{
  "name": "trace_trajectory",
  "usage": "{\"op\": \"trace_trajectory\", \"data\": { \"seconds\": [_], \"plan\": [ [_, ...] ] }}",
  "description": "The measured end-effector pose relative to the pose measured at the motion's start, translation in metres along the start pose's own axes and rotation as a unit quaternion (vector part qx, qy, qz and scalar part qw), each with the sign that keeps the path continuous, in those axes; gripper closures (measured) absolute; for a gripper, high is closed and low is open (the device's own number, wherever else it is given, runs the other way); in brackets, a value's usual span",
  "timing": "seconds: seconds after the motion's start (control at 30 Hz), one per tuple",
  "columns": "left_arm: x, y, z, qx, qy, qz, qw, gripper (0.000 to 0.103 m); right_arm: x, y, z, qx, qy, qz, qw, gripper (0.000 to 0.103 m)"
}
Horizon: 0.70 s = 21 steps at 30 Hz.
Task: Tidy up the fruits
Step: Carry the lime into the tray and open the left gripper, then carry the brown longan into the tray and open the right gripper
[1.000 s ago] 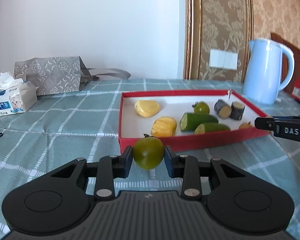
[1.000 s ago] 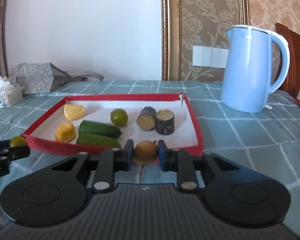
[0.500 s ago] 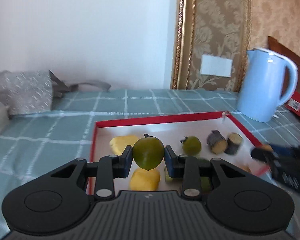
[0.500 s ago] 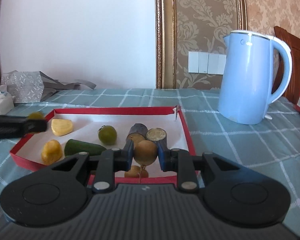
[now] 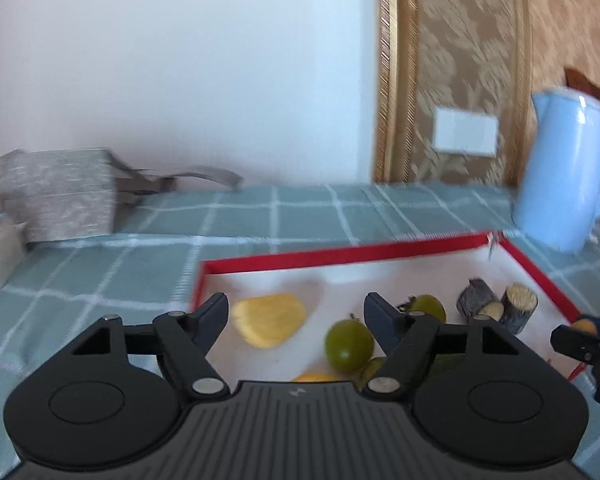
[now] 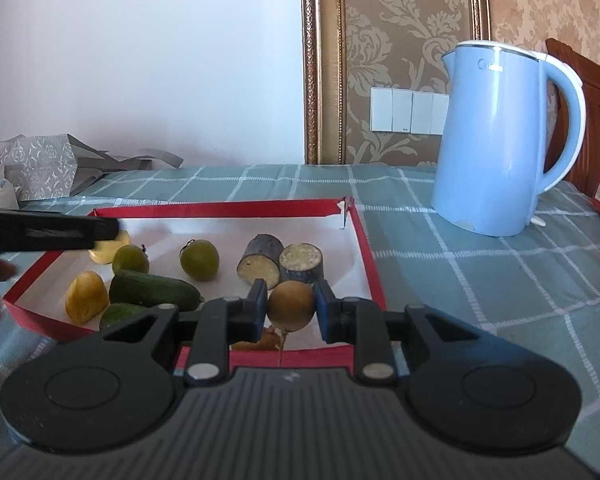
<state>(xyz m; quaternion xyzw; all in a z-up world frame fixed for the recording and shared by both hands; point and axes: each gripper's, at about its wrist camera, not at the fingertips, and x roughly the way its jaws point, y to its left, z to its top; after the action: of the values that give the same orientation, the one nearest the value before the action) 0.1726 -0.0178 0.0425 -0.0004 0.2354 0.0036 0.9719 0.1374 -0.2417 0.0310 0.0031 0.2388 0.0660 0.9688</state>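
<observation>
While opening, left gripper [image 5: 296,314] freed glossy green tomato [image 5: 349,345] inside red tray [image 6: 364,236]; right gripper [image 6: 291,307] clamped round brown longan [image 6: 291,306].

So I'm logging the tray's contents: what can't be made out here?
- Left wrist view: the cucumbers are mostly hidden behind the left hand-held gripper, whose jaws are opening; motion blur.
- Right wrist view: a brownish fruit in the tray sits half-hidden behind the right hand-held gripper.
</observation>
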Motion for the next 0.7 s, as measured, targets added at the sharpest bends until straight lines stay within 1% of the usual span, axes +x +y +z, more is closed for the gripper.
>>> {"op": "trace_trajectory", "data": {
  "seconds": [0.13, 0.17, 0.2, 0.3, 0.37, 0.47, 0.53, 0.6, 0.7],
  "plan": [
    [-0.045, 0.013, -0.015, -0.005, -0.025, 0.013, 0.9996, 0.024, -0.003, -0.003, 0.001, 0.005, -0.005, -0.002, 1.000, 0.079],
    [-0.057, 0.016, -0.021, -0.005, -0.033, 0.015, 0.9993, 0.021, -0.004, -0.003, 0.001, 0.007, -0.007, -0.002, 1.000, 0.079],
    [-0.068, 0.017, -0.028, -0.005, -0.037, 0.015, 0.9992, 0.018, -0.005, -0.004, 0.002, 0.008, -0.008, -0.002, 1.000, 0.079],
    [-0.091, 0.018, -0.048, -0.014, -0.036, 0.011, 0.9992, 0.018, -0.005, -0.002, 0.002, 0.006, -0.009, -0.003, 1.000, 0.079],
    [-0.095, 0.017, -0.058, -0.026, -0.021, -0.005, 0.9994, 0.018, -0.005, 0.001, 0.003, 0.003, -0.010, -0.003, 1.000, 0.079],
    [-0.091, 0.012, -0.066, -0.021, -0.002, -0.020, 0.9996, 0.018, -0.001, 0.007, 0.006, -0.003, -0.011, -0.006, 1.000, 0.079],
    [-0.090, 0.007, -0.070, -0.005, -0.005, -0.018, 0.9998, 0.018, 0.005, 0.011, 0.008, -0.008, -0.007, -0.011, 1.000, 0.079],
    [-0.088, 0.004, -0.072, 0.011, -0.007, -0.005, 0.9999, 0.018, 0.012, 0.015, 0.010, -0.012, -0.004, -0.016, 1.000, 0.079],
    [-0.086, 0.006, -0.075, 0.013, 0.001, -0.001, 0.9999, 0.018, 0.025, 0.020, 0.011, -0.011, 0.007, -0.016, 1.000, 0.079]
  ]
}}
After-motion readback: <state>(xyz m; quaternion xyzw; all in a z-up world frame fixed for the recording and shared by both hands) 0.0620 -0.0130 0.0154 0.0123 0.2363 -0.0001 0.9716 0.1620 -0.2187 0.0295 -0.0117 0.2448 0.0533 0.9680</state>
